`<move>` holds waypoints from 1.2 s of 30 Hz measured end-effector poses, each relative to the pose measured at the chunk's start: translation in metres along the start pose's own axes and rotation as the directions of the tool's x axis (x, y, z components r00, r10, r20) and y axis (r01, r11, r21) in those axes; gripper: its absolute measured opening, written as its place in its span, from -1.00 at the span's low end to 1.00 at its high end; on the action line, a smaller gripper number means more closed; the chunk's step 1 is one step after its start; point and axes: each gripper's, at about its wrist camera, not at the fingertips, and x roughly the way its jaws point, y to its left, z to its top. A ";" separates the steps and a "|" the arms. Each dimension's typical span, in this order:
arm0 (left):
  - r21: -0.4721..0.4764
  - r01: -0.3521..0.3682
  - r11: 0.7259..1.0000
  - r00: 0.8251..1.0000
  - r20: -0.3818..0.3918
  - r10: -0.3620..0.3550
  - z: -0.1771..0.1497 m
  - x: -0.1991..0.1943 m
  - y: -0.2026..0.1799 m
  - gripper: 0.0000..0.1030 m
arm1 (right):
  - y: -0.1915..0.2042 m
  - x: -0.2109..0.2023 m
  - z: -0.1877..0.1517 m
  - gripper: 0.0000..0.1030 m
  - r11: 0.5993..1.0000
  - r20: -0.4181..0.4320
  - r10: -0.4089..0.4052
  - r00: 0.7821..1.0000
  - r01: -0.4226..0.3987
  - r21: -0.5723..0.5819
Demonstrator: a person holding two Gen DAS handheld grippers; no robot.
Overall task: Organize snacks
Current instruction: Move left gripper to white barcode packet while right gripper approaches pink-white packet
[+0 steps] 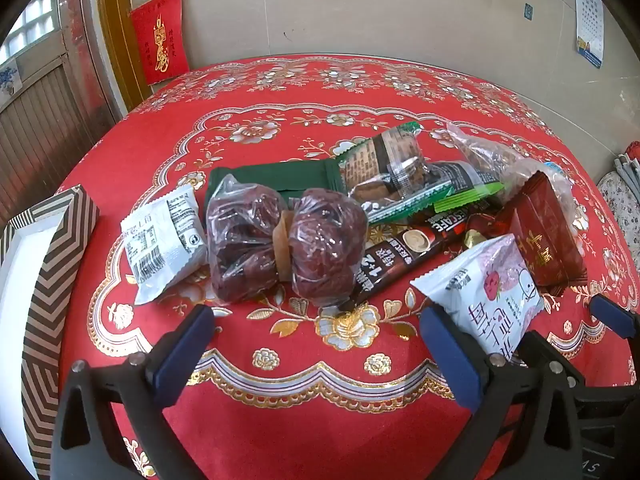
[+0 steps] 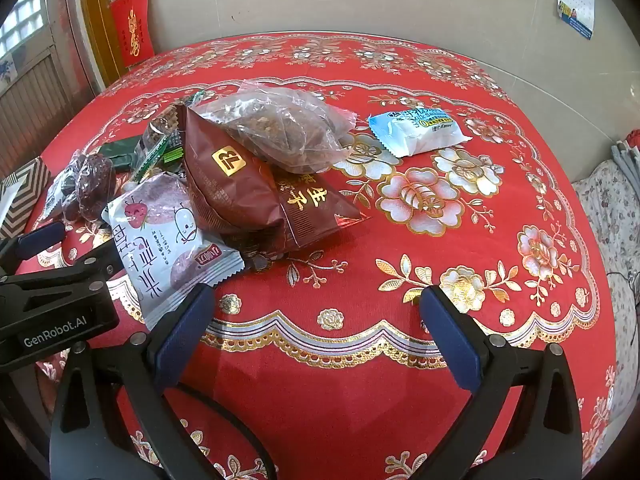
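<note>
Diagonally, the coffee stick runs from near-left to far-right amid the snack pile on the red floral desk; both grippers' jaws stand apart, empty.

1. The left gripper has two black plastic arms that widen toward the base, each ending in a flat dark-blue finger pad.
2. Round silver screws sit on each arm just behind its pad.
3. The right gripper shares that build: black arms, blue pads, silver screws.
4. At nine o'clock in the right wrist view, the left gripper's black body carries white lettering, "GenRobot.AI".
</note>
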 end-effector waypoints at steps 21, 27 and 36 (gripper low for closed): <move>0.006 0.035 0.999 0.991 0.128 -0.035 0.000 -0.079 0.036 1.00 | 0.000 -0.085 -0.010 0.99 0.999 0.162 0.014 0.987 -0.019 0.033; -0.026 0.021 0.999 0.989 0.145 -0.017 0.002 -0.083 0.054 1.00 | 0.005 -0.097 -0.011 0.99 0.998 0.212 0.052 0.976 -0.058 0.023; -0.049 0.028 0.998 0.990 0.136 -0.021 0.003 -0.081 0.060 1.00 | 0.008 -0.104 -0.011 0.99 0.994 0.239 0.099 0.966 -0.106 0.019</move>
